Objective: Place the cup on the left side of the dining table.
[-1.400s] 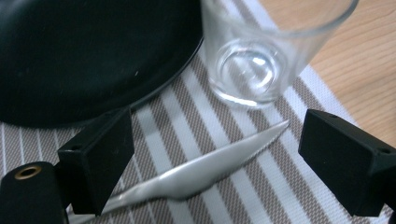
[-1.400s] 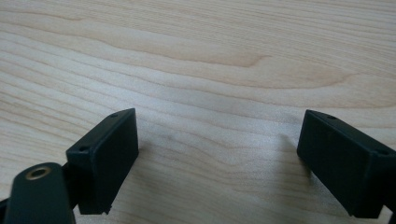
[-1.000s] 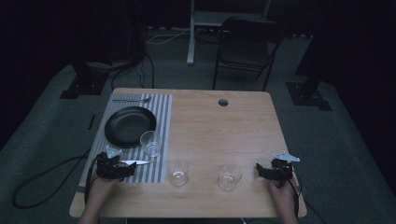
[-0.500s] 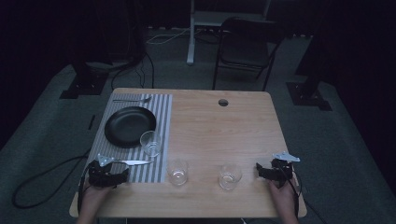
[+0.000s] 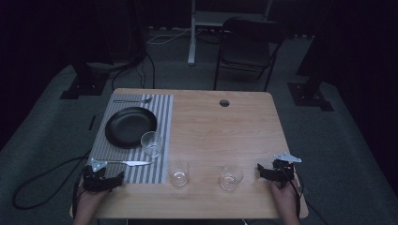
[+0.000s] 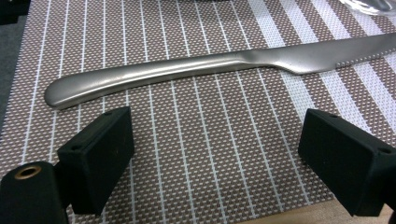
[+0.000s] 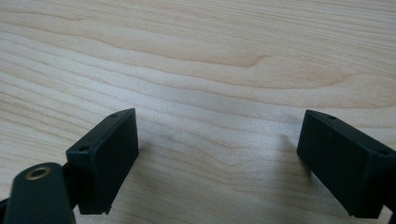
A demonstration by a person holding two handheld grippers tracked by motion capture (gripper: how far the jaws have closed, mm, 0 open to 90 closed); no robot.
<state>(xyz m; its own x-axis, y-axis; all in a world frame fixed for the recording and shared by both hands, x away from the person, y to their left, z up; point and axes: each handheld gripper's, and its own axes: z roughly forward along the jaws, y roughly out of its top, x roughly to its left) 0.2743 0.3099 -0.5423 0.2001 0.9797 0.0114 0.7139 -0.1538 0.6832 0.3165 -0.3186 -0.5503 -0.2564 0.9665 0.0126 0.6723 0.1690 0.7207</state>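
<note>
One knife [image 6: 224,70] lies flat on the striped mat [image 6: 201,154], just beyond the left gripper [image 6: 215,154], whose jaws stand apart with nothing between them. The right gripper [image 7: 217,154] hovers over bare table [image 7: 210,56], jaws also apart, near two glasses [image 5: 231,177].

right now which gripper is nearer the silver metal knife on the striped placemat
Left. The left gripper sits just short of the silver metal knife, jaws open and apart from it. The right gripper rests far across the table.
</note>
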